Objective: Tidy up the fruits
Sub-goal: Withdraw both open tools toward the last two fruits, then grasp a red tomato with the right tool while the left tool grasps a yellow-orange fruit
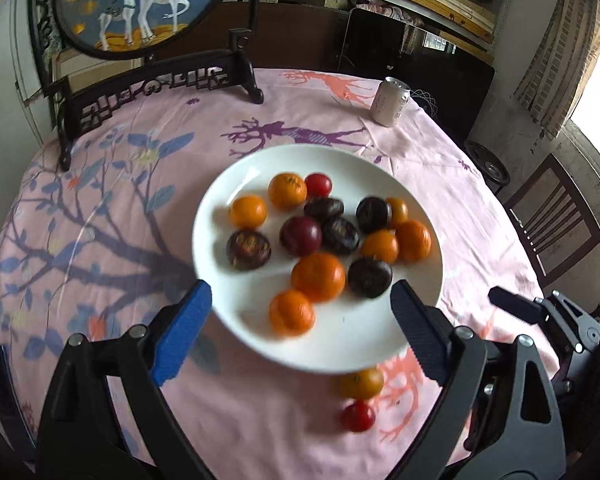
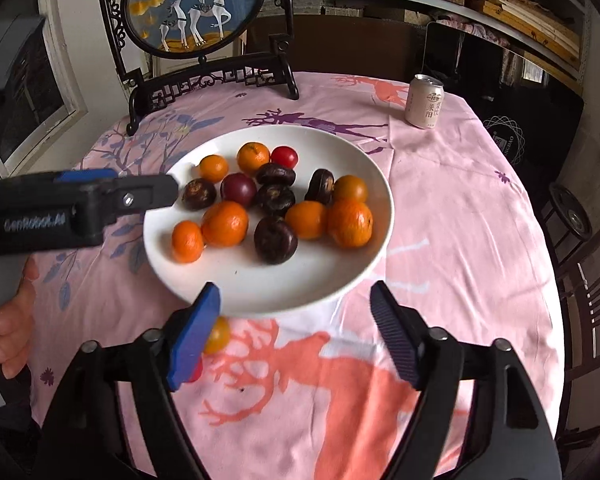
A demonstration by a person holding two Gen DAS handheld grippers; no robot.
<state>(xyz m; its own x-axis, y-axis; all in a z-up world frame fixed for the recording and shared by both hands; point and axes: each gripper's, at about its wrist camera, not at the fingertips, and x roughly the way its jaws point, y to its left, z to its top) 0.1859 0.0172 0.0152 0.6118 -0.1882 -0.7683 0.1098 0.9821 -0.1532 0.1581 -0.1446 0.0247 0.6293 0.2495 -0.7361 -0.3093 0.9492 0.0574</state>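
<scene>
We had both grippers spread wide, holding nothing: left gripper (image 1: 300, 312) and right gripper (image 2: 296, 316) over the near rim of the white plate (image 2: 300, 292) of fruit, one small orange (image 1: 362, 383) and a red cherry tomato (image 1: 358, 416) lying just off it on the tablecloth (image 2: 460, 240)

"GenRobot.AI" on left gripper (image 2: 172, 190)

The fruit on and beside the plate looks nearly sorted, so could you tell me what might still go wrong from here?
1. The yellow tomato and red tomato lie off the plate close together; closing on one may nudge the other away across the tablecloth.
2. In the right wrist view the right gripper's blue finger half hides both tomatoes, so aiming could be off.
3. The plate is crowded with round fruit; bumping its rim might send pieces rolling.
</scene>
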